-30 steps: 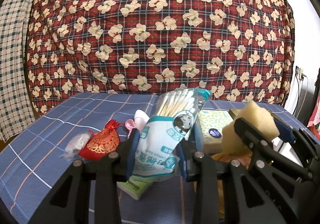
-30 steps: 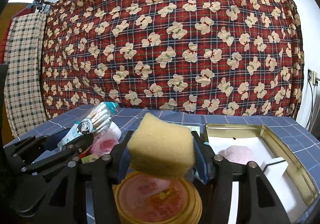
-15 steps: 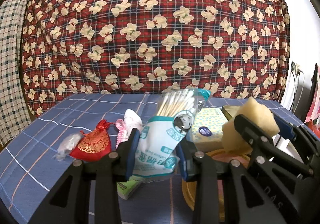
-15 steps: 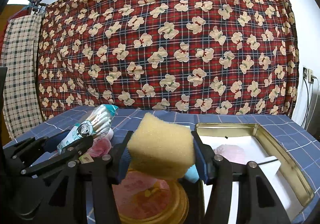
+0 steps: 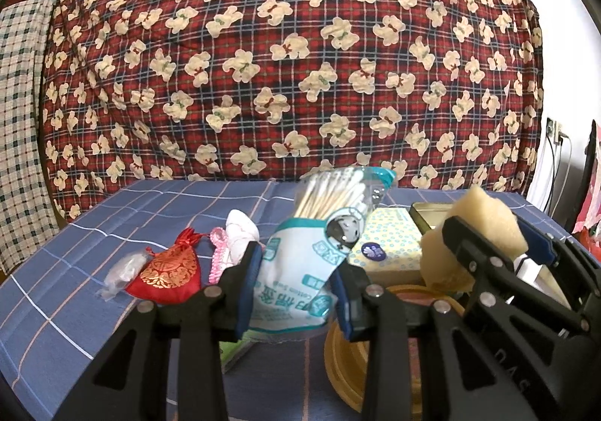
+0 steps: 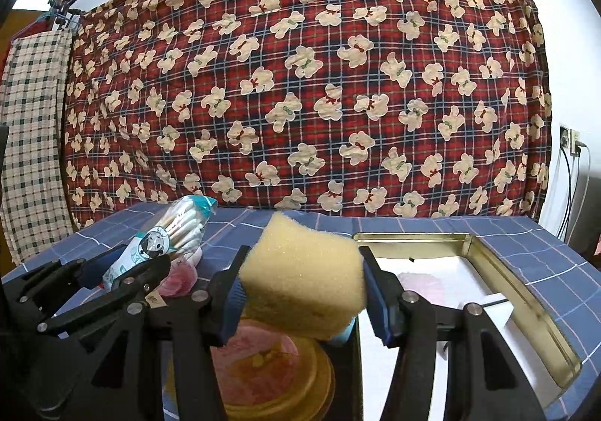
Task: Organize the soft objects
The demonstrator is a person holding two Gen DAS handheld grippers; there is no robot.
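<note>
Over the last second neither grip is changing: both hands are holding nearly the same pose above the table, and only the view is drifting slightly, bringing more of the round yellow tin lid into sight beneath the right gripper. By that reading, both pick-ups are finished and the carry toward the container is still pending.

The left gripper is clamping, with its jaws part-closed, a soft clear-and-teal plastic bag of cotton swabs, which is standing upright and leaning slightly right. The right gripper is pinching a pale yellow foam sponge block with its jaws about half open; the sponge is bulging above and below the blue pads.

The open rectangular gold-coloured metal tin is lying just right of the right gripper. A pink soft item and a white piece are lying inside it, and bare white floor is showing between them. The near and right rims are the edges to clear on entry.

On the blue checked tablecloth, a red embroidered drawstring pouch, a small clear wrapped item, a pink-and-white knitted piece and a yellow dotted tissue pack are still waiting. Open cloth is lying left and behind them. The grippers are standing close side by side, so lateral room between them is tight.
</note>
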